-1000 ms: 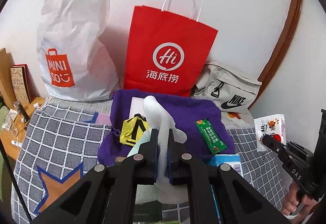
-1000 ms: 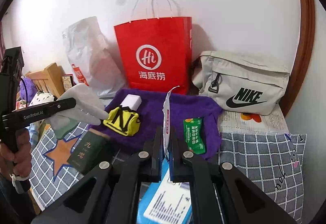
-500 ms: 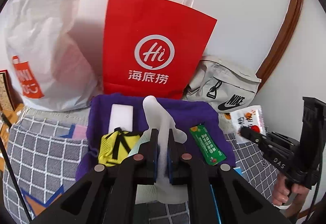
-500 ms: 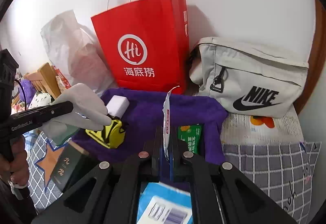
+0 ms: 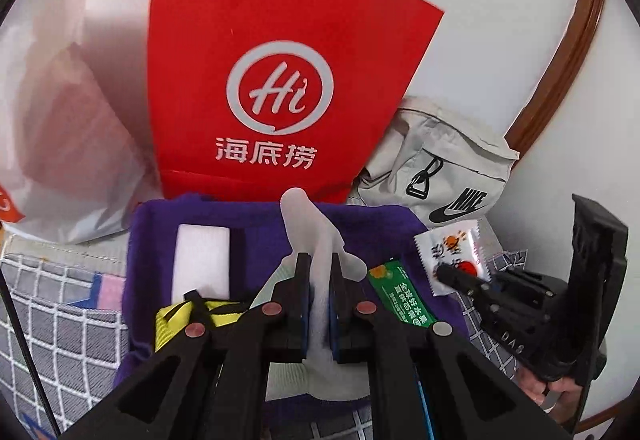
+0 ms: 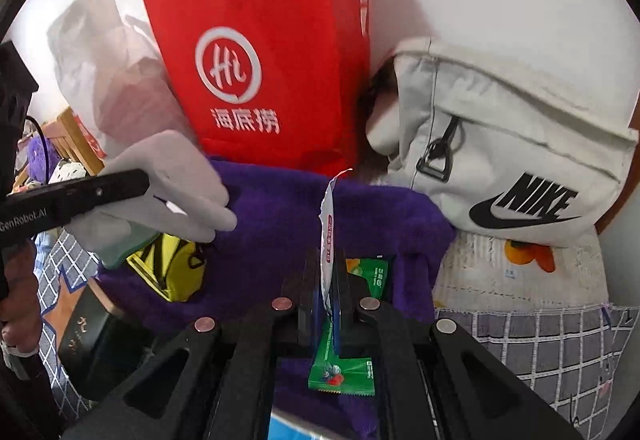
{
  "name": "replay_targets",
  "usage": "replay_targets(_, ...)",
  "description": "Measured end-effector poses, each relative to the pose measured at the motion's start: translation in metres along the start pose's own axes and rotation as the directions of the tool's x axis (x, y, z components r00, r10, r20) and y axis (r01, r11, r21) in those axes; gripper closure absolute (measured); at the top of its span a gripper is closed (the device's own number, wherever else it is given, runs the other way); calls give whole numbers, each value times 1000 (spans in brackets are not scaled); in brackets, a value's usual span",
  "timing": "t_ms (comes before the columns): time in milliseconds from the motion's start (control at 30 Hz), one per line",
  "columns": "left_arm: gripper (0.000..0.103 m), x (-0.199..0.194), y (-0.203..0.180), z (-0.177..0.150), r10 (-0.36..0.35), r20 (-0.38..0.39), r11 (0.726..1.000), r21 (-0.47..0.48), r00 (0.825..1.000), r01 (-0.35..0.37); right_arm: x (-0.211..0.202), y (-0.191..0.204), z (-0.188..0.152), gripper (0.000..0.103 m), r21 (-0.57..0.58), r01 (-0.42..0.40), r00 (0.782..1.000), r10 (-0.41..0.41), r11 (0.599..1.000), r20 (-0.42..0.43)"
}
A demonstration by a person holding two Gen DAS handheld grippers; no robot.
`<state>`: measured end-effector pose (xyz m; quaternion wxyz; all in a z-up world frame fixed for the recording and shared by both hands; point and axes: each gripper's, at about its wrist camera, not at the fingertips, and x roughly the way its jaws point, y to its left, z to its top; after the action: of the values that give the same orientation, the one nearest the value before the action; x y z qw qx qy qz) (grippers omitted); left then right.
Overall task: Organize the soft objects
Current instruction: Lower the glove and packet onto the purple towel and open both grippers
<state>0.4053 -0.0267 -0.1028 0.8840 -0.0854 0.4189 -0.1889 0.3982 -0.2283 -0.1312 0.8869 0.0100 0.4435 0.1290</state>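
Note:
My left gripper [image 5: 318, 264] is shut on a white glove [image 5: 308, 232], held above a purple towel [image 5: 248, 216]. On the towel lie a white block [image 5: 204, 260], a yellow pouch [image 5: 180, 320] and a green sachet [image 5: 400, 296]. My right gripper [image 6: 330, 260] is shut on a white snack packet [image 6: 328, 216], seen edge-on over the towel [image 6: 280, 208] and the green sachet [image 6: 340, 368]. In the right wrist view the left gripper [image 6: 132, 184] carries the glove [image 6: 172, 192] above the yellow pouch [image 6: 172, 272]. The packet [image 5: 452, 252] also shows at the right of the left wrist view.
A red paper bag [image 5: 280, 80] stands against the wall behind the towel. A white plastic bag [image 6: 100, 72] is to its left and a grey Nike bag [image 6: 500, 160] to its right. A dark box [image 6: 88, 336] lies on the checked grey cloth [image 6: 540, 340].
Both grippers have come forward and lower over the purple towel, so the bags loom larger. Each keeps its hold, the left on the glove and the right on the packet.

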Motion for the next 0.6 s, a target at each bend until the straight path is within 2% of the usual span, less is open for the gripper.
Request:
replay_targets(267,95,38,25,-4,48,-103,997,-52,993,-54,40,-9,-10,98,12,-17,995,18,1000,-96)
replay_targets(600,95,46,47,-6,66,-151,992,-95,986,-81,59,-9,-12,98,8,-43,987,43,999,-154)
